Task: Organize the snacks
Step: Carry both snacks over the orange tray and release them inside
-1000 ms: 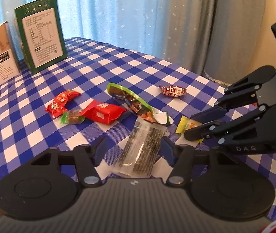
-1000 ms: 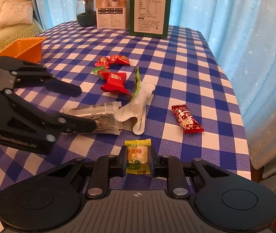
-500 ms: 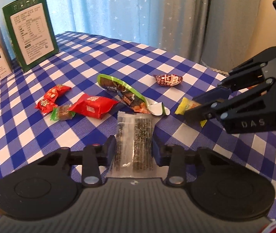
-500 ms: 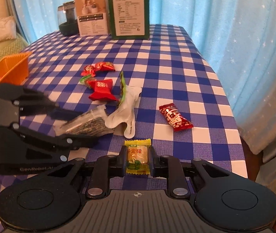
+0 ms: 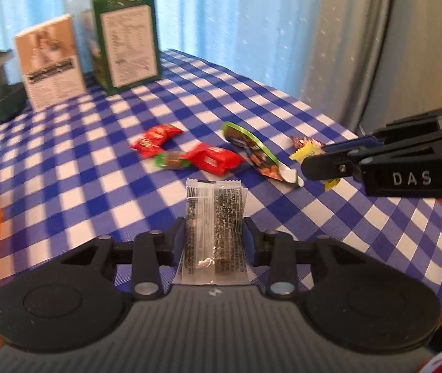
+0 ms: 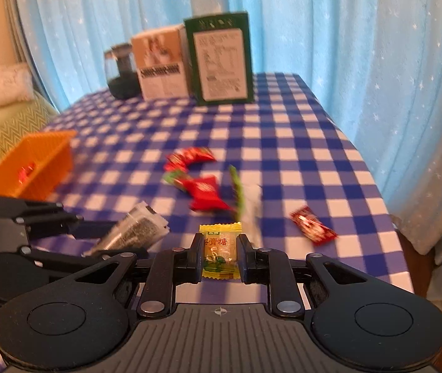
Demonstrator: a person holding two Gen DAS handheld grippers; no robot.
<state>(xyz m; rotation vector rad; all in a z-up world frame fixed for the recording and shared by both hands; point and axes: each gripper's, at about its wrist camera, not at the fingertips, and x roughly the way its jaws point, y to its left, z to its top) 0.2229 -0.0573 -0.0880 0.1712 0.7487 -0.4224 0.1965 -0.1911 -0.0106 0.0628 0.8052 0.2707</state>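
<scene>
My left gripper (image 5: 214,242) is shut on a clear seaweed packet (image 5: 214,217) and holds it above the checked tablecloth (image 5: 96,168). My right gripper (image 6: 221,255) is shut on a yellow candy (image 6: 220,248), also lifted. The right gripper shows in the left wrist view (image 5: 323,161) with the yellow candy (image 5: 306,152). The left gripper with the packet (image 6: 137,233) shows at the left of the right wrist view. Red snack packs (image 5: 214,160), a green candy (image 5: 171,161), a green-edged wrapper (image 5: 258,155) and a dark red candy (image 6: 312,228) lie on the cloth. An orange basket (image 6: 34,161) stands at the left.
A green box (image 6: 221,59), a beige box (image 6: 161,62) and a dark jar (image 6: 121,71) stand at the far edge. Blue curtains hang behind. The table edge drops off at the right. A sofa with a pillow (image 6: 3,84) is at the far left.
Both grippers have lifted with their snacks and swung left toward the orange basket, which has come into both views. The left gripper closed on the seaweed packet and raised it off the cloth.
</scene>
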